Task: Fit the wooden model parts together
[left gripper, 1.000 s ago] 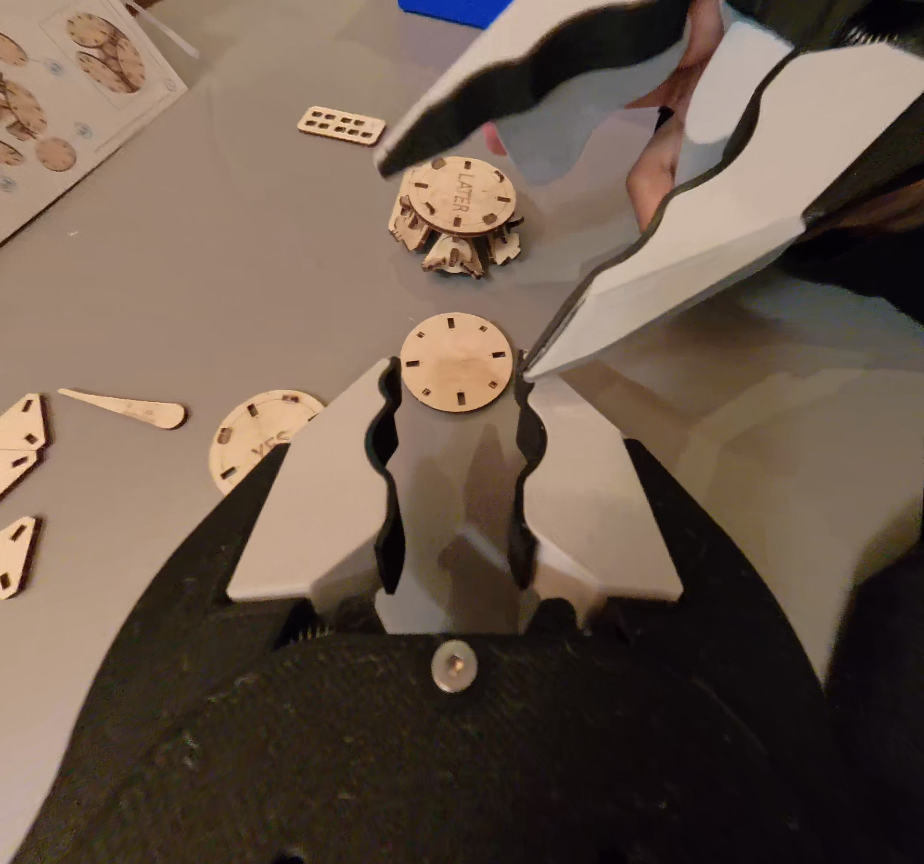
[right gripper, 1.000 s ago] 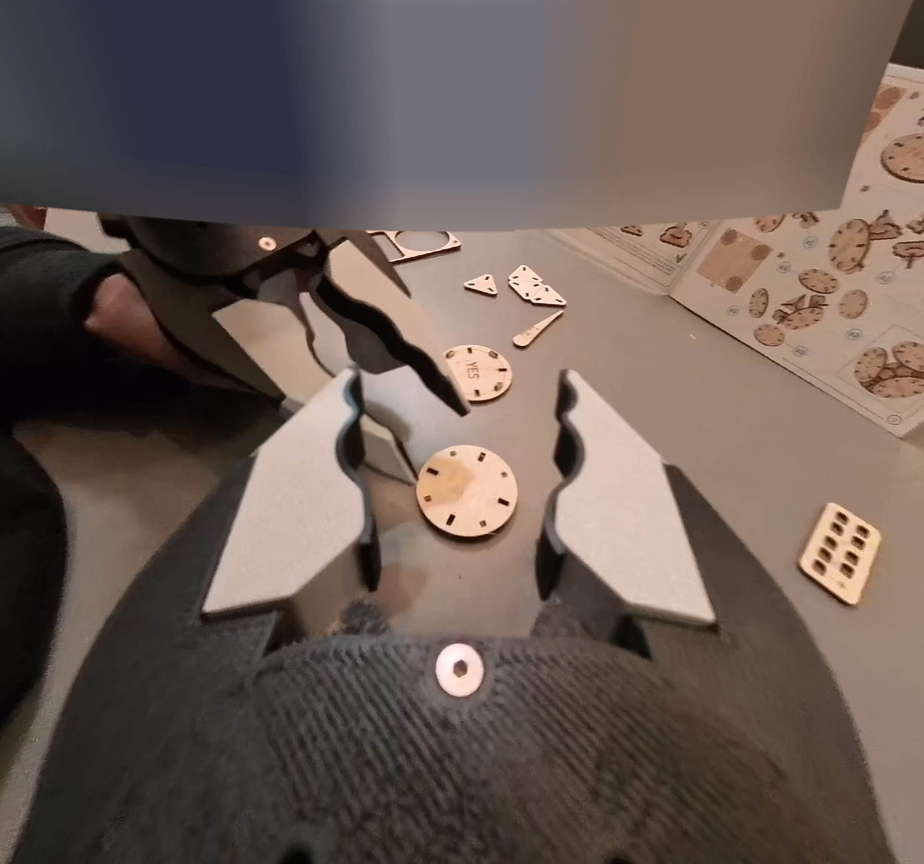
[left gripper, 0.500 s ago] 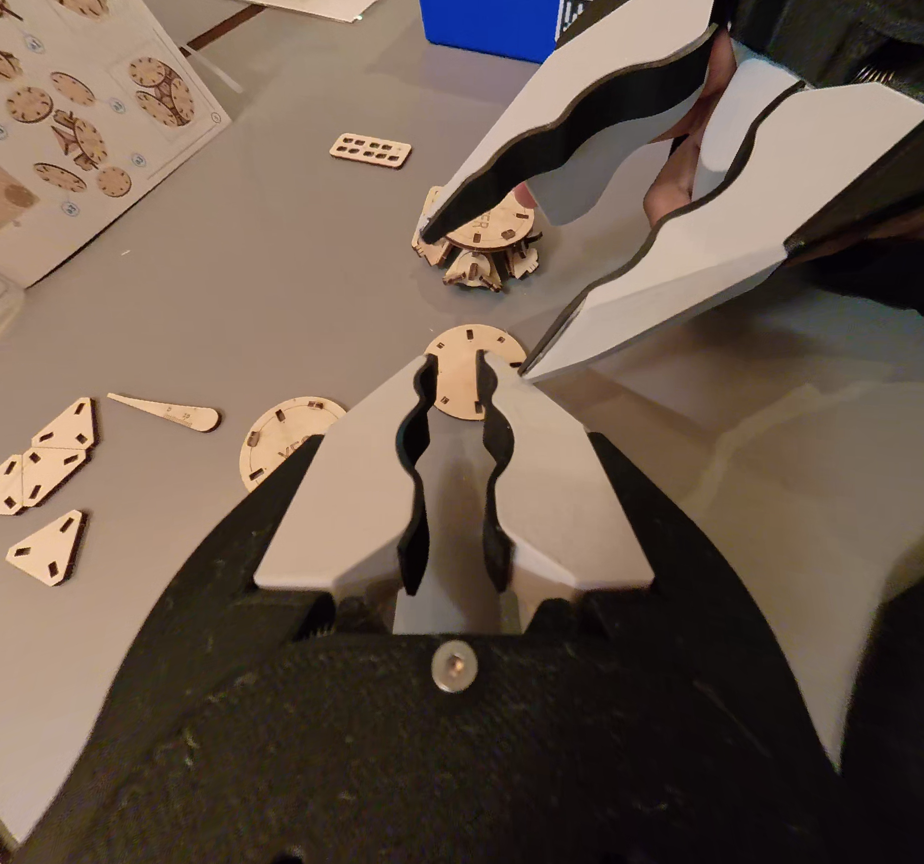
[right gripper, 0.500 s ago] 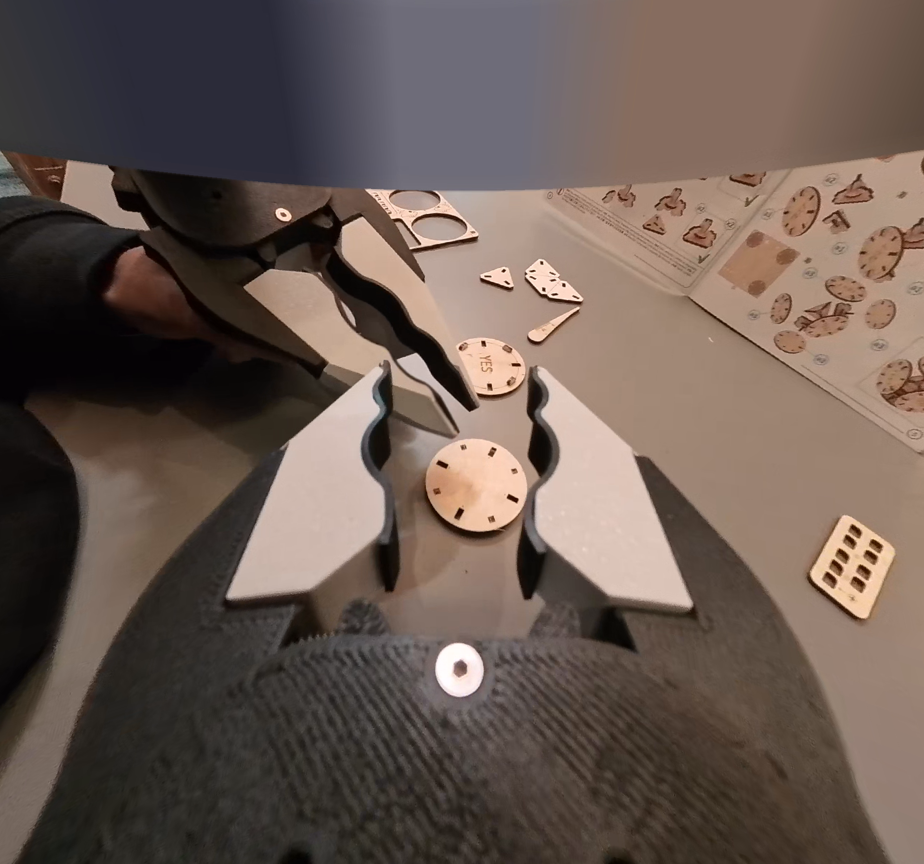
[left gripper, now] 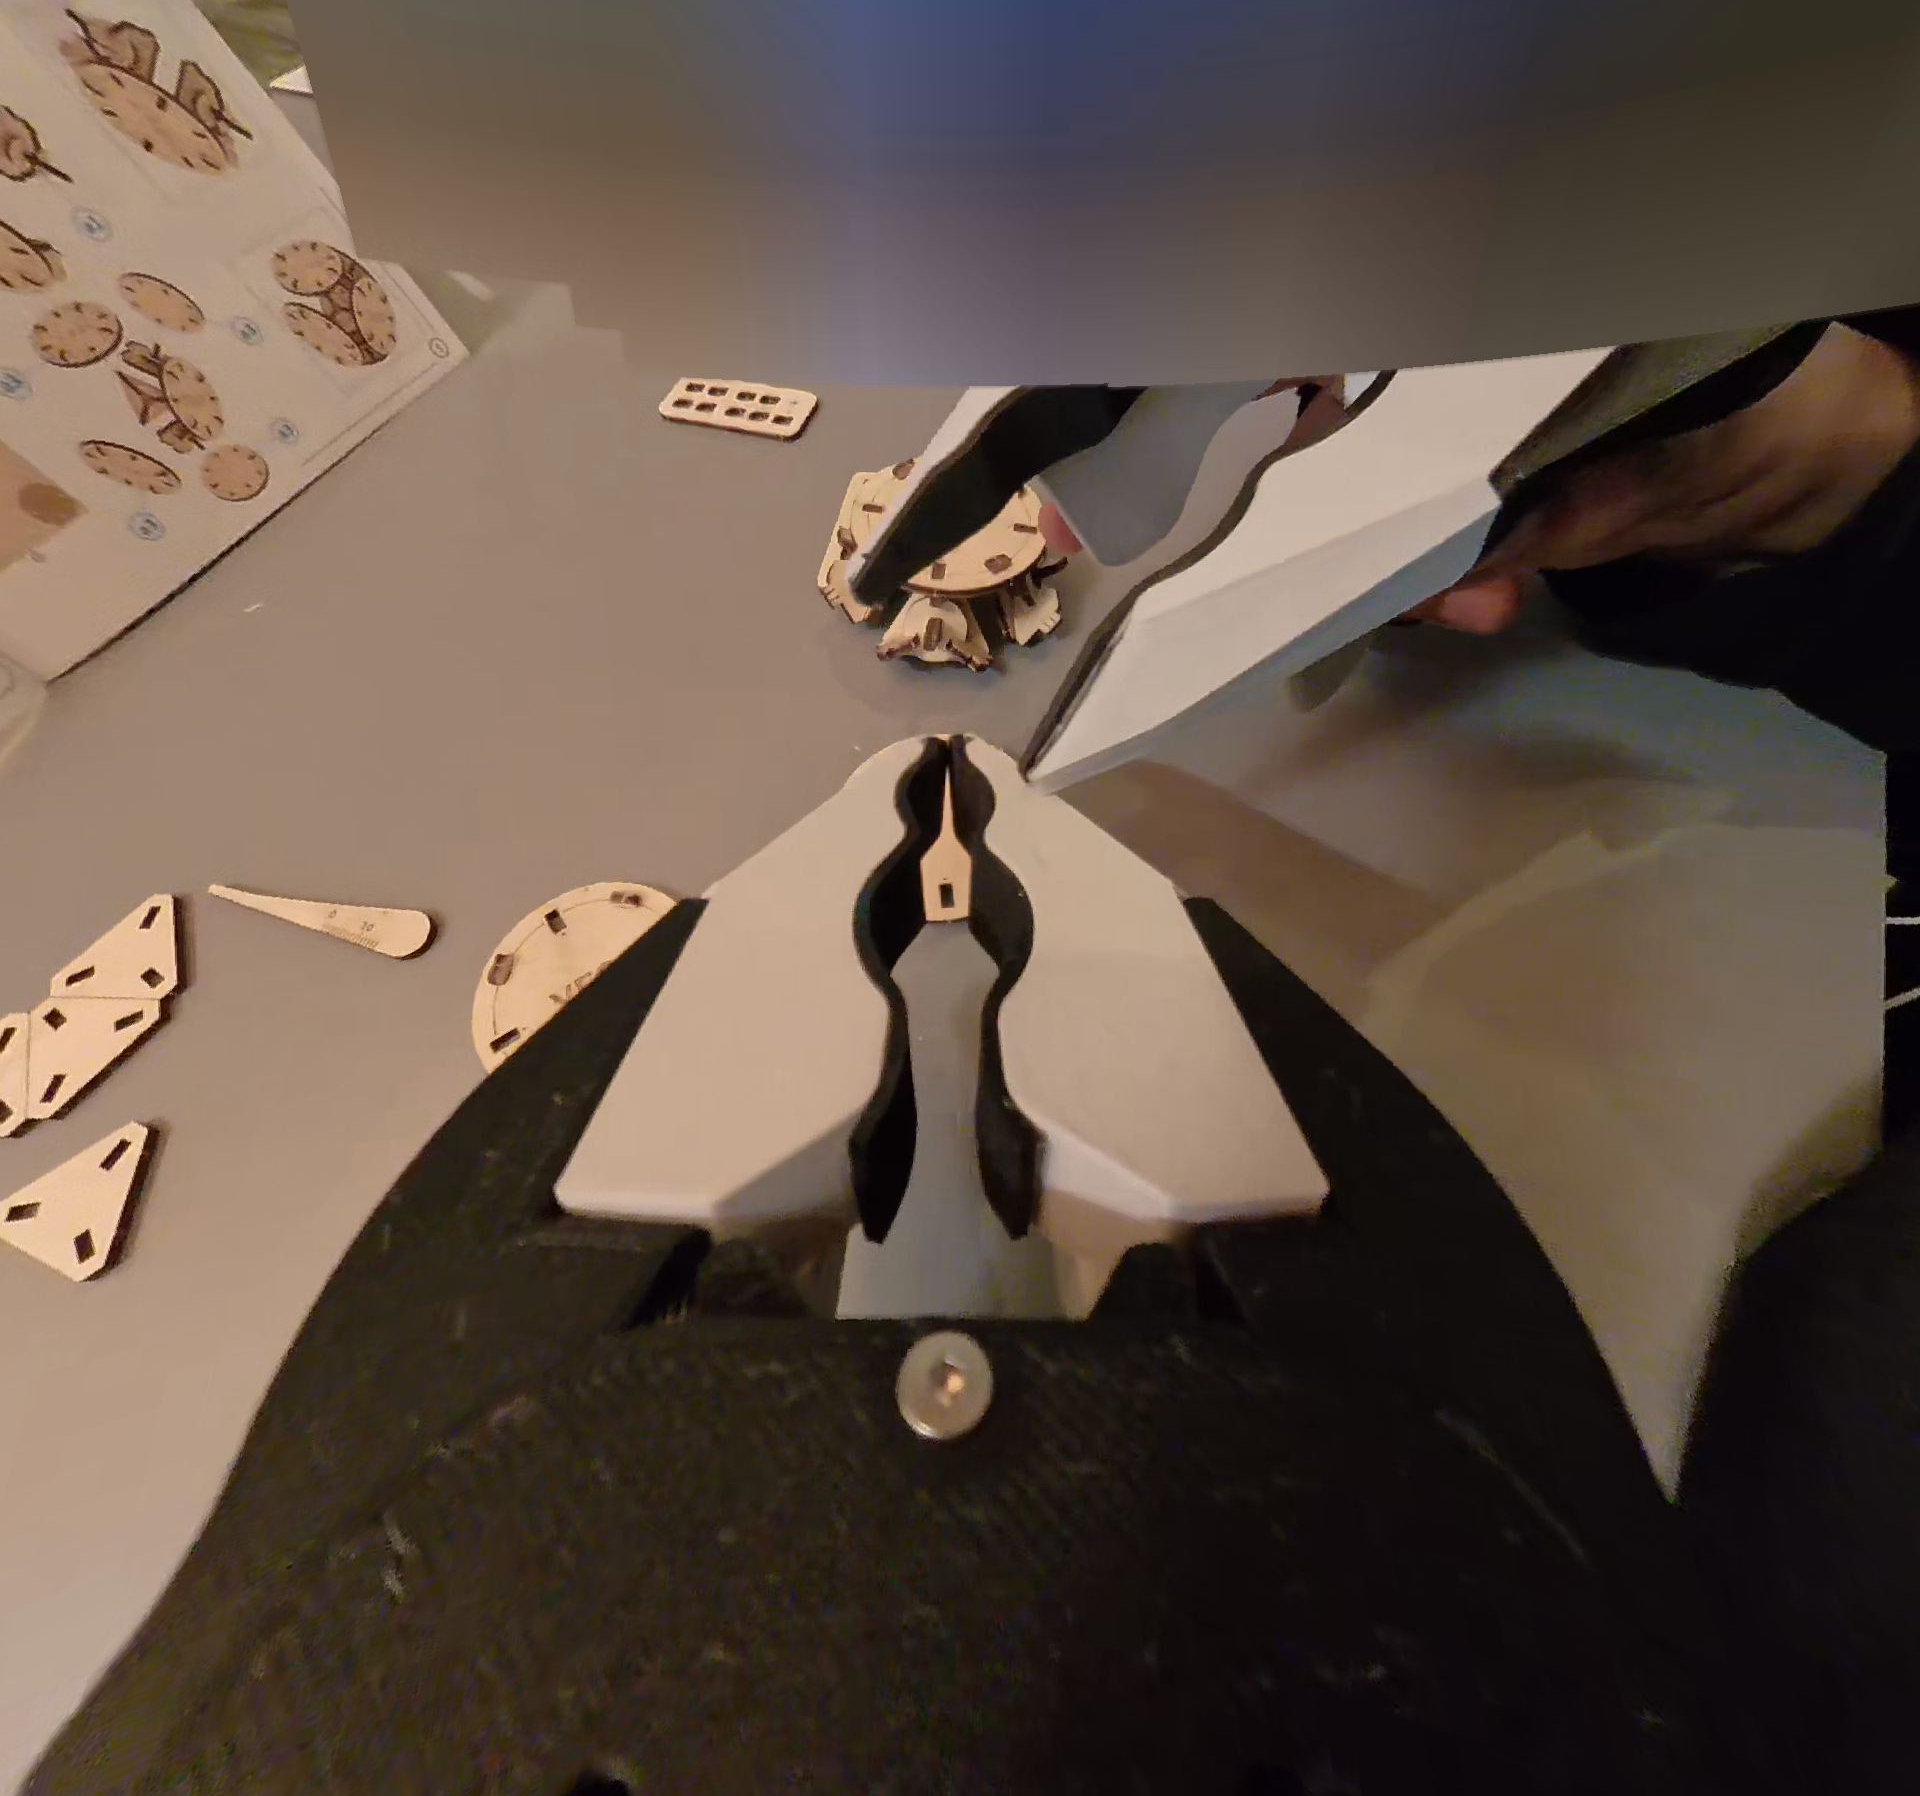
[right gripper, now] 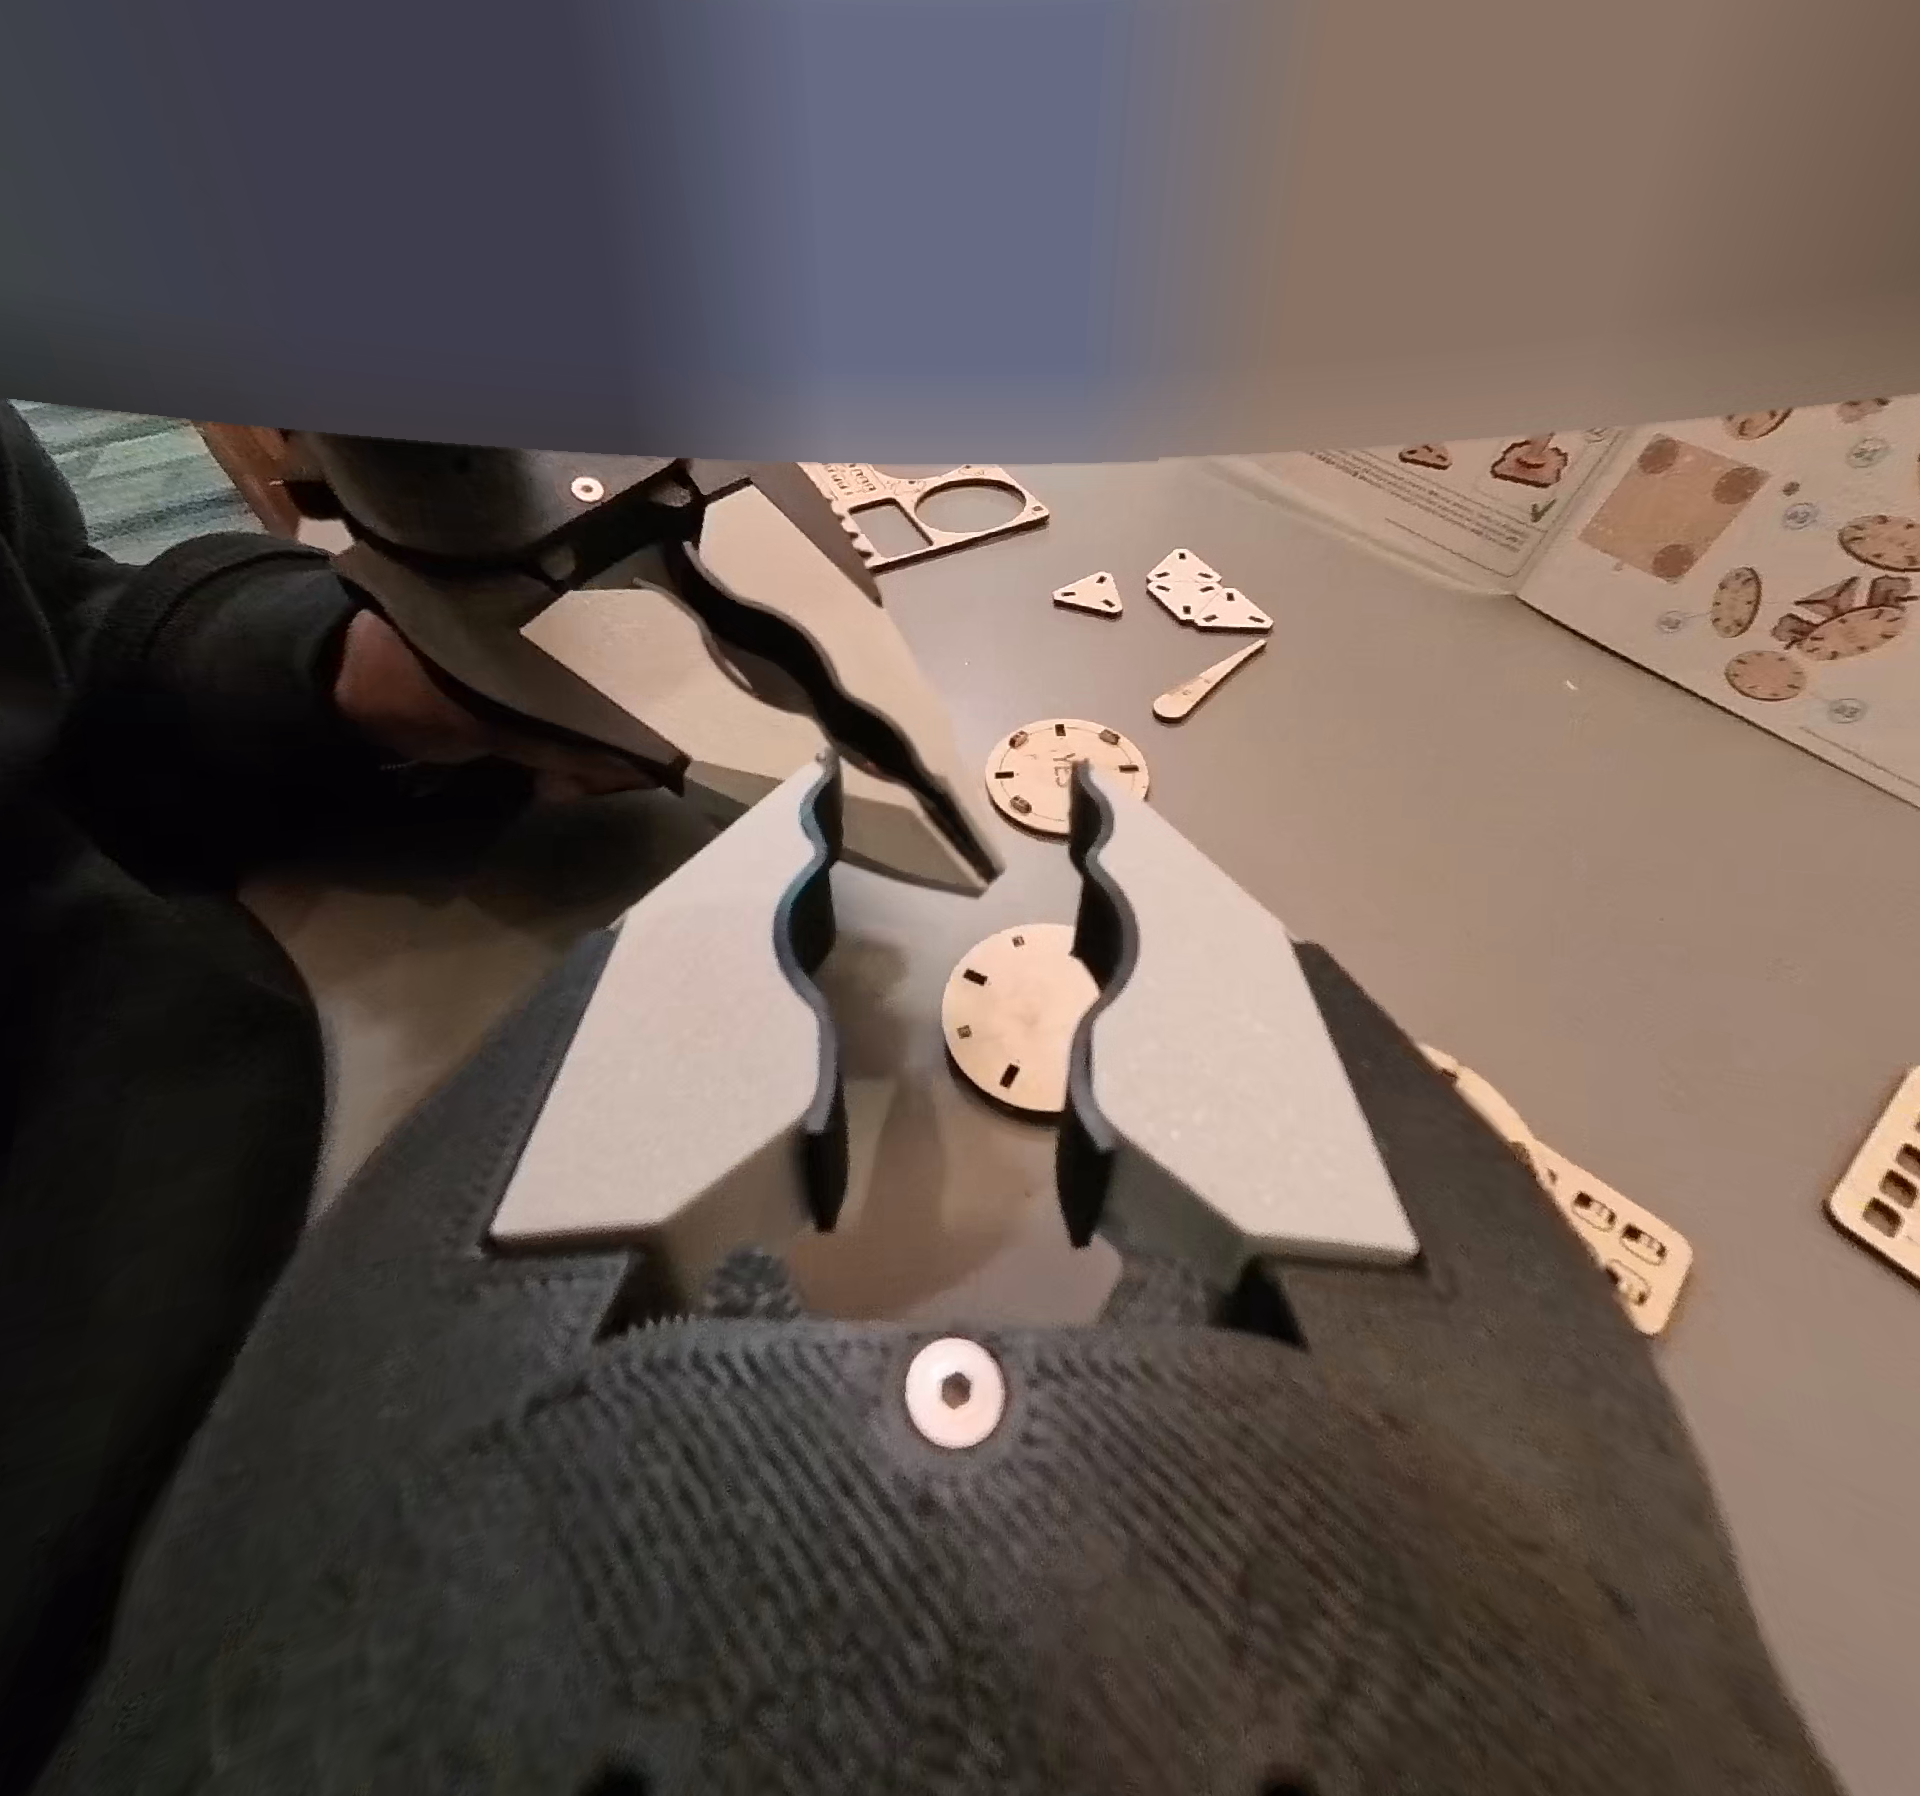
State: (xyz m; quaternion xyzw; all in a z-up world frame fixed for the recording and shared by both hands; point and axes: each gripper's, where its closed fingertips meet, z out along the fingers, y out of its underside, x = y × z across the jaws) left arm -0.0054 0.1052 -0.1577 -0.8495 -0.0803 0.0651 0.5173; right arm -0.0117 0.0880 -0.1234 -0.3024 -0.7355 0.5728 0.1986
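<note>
my left tongs were pressed together at the tips, low over the grey tabletop. a sliver of the round, slotted, pale wooden disc showed through the gap behind them. that disc lay flat between the fingers of my right tongs, which stood apart; one pad was clear of it and the other finger covered its edge. my left tips sat just beside the disc's far rim. a second wooden disc with lettering lay just beyond. the assembled wooden cluster of slotted pieces sat under my right tongs' far finger.
</note>
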